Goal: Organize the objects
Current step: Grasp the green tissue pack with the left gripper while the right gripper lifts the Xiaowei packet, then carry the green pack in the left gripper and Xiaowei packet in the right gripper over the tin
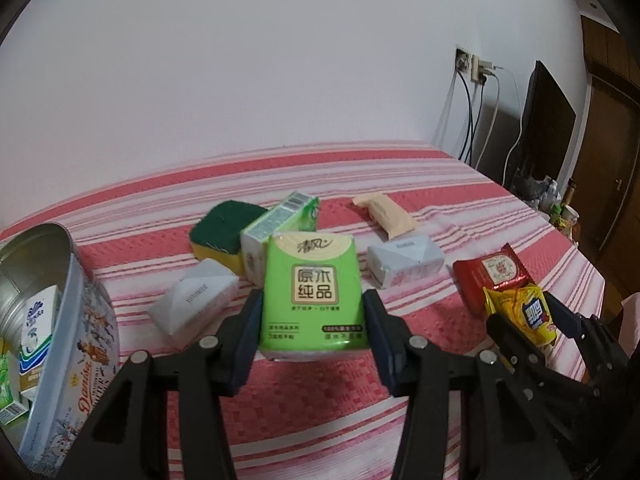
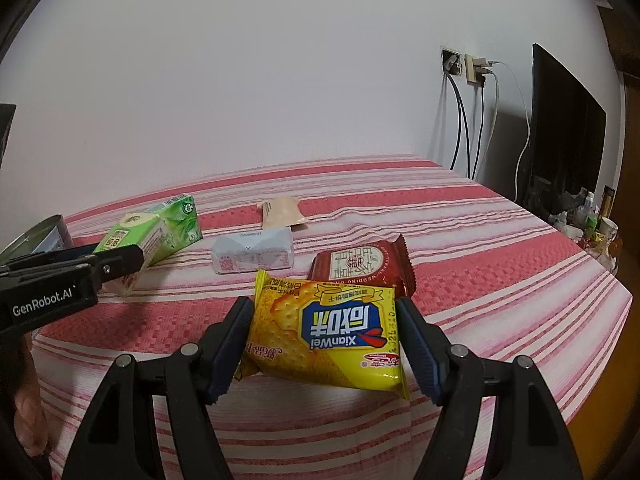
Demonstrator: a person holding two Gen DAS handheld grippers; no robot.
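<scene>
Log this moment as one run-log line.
left gripper: shut on green tissue pack | right gripper: shut on yellow cracker packet | tin: open, partly filled

Plain white wall, striped bed cover, cluttered corner on my right.

I'm looking across a red-and-white striped cover [image 1: 400, 168] that runs up to a bare white wall [image 1: 280, 60], evenly lit, no window in view. On the wall to the right I see a socket plate [image 2: 472, 69] with plugs in it, dark and white cables [image 2: 464, 128] hanging down behind the cover's edge. Next to that stands a dark flat screen [image 2: 568, 128], with bottles and a cup [image 2: 592, 220] crowded below it, and brown wooden panelling [image 1: 608, 100] at the far right.
</scene>
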